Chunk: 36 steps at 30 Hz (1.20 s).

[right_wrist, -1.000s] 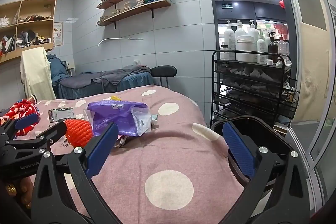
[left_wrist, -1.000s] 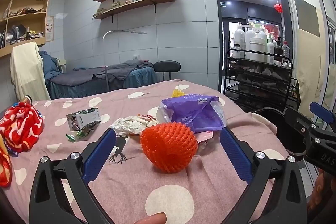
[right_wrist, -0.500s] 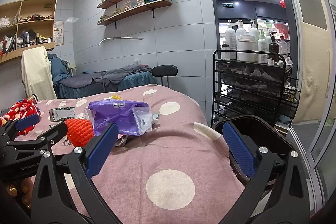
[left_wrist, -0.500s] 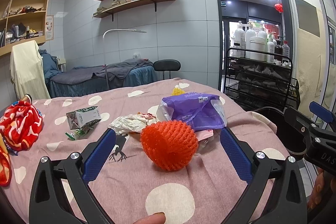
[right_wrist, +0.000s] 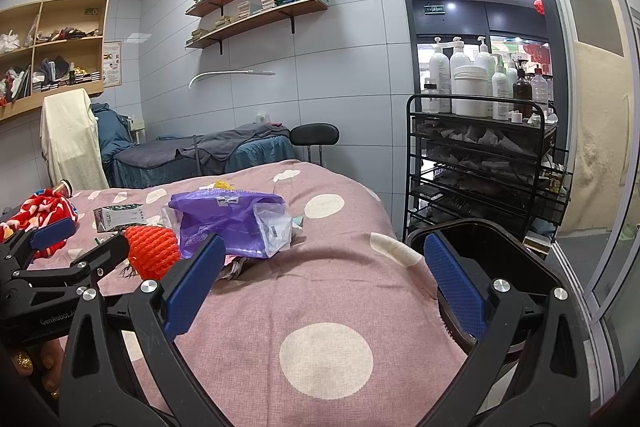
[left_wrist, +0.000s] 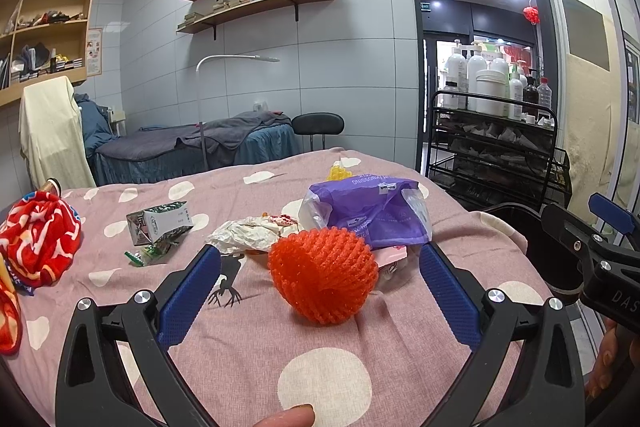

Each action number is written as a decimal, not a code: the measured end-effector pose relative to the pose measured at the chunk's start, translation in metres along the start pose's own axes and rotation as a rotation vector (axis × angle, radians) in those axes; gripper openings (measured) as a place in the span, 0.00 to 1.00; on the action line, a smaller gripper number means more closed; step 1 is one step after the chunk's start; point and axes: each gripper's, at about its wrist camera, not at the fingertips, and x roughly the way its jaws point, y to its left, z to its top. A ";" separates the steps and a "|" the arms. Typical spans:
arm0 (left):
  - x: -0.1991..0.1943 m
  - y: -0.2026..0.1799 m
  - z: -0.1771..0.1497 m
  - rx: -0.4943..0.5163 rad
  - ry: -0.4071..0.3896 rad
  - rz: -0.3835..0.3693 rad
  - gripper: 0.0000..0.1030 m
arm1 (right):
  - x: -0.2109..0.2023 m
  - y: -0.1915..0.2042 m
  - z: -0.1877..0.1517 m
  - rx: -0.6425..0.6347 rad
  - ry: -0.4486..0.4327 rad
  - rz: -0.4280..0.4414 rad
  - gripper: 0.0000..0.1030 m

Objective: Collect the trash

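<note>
The left gripper [left_wrist: 320, 287] has its jaws spread wide on either side of the orange net [left_wrist: 323, 275], which lies on the bed [left_wrist: 328, 375] and is not yet touched. To take it well, I would ease forward until the pads flank its widest part, then close gently; the foam mesh looks soft and should squash rather than slip. Just behind it sit the purple bag [left_wrist: 368, 211] and crumpled paper [left_wrist: 250, 234], so keep the tips low and short to avoid catching them. The right gripper [right_wrist: 320, 287] also has its jaws spread and holds nothing, near the black bin [right_wrist: 492, 247] at the bed's edge, where the net probably belongs.
</note>
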 end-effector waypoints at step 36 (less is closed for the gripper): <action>0.019 0.096 -0.026 -0.115 0.162 0.106 0.95 | 0.057 0.063 -0.005 -0.102 0.282 0.342 0.96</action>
